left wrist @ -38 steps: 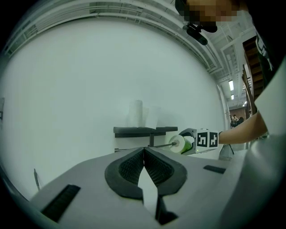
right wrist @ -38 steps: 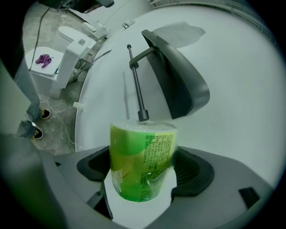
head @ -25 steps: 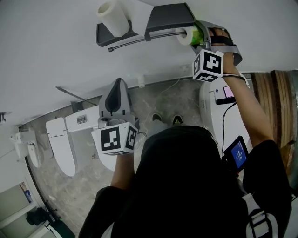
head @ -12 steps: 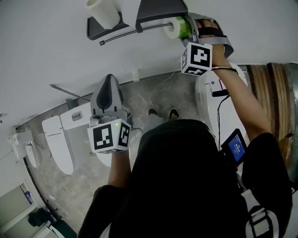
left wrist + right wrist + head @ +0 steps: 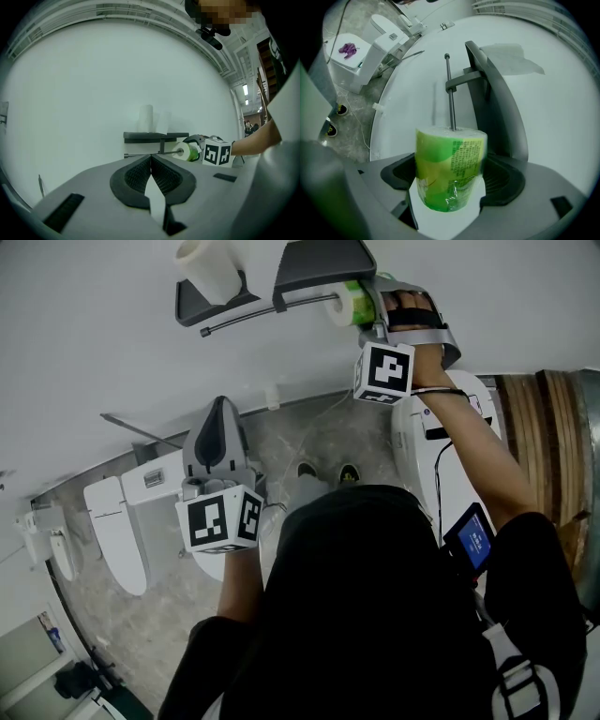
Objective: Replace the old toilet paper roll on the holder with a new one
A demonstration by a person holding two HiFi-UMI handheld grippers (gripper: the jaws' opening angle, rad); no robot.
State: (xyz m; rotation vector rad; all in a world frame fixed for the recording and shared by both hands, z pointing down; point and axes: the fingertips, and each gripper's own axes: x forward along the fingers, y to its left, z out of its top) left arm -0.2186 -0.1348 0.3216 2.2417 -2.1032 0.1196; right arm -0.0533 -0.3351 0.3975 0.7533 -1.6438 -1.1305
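A dark grey wall holder (image 5: 323, 266) carries a metal rod (image 5: 267, 315) beneath its cover. My right gripper (image 5: 367, 304) is shut on the new roll (image 5: 345, 304), which is wrapped in green plastic. In the right gripper view the rod (image 5: 450, 89) runs into the top of the new roll (image 5: 450, 168), beside the holder's cover (image 5: 497, 108). A white roll (image 5: 206, 266) stands upright on the holder's left shelf. My left gripper (image 5: 217, 437) hangs lower, away from the wall, shut with nothing in it. Its view shows the holder (image 5: 154, 137) and the green roll (image 5: 183, 151) ahead.
A white toilet (image 5: 122, 521) stands at the lower left and another white fixture (image 5: 445, 460) under my right arm. Wooden boards (image 5: 553, 427) stand at the right. A cable runs over the marble floor (image 5: 319, 442). A small lit screen (image 5: 473, 545) hangs by the person's right arm.
My right gripper has carried the green roll leftward along the rod, further under the holder's cover. The left gripper has stayed about where it was.
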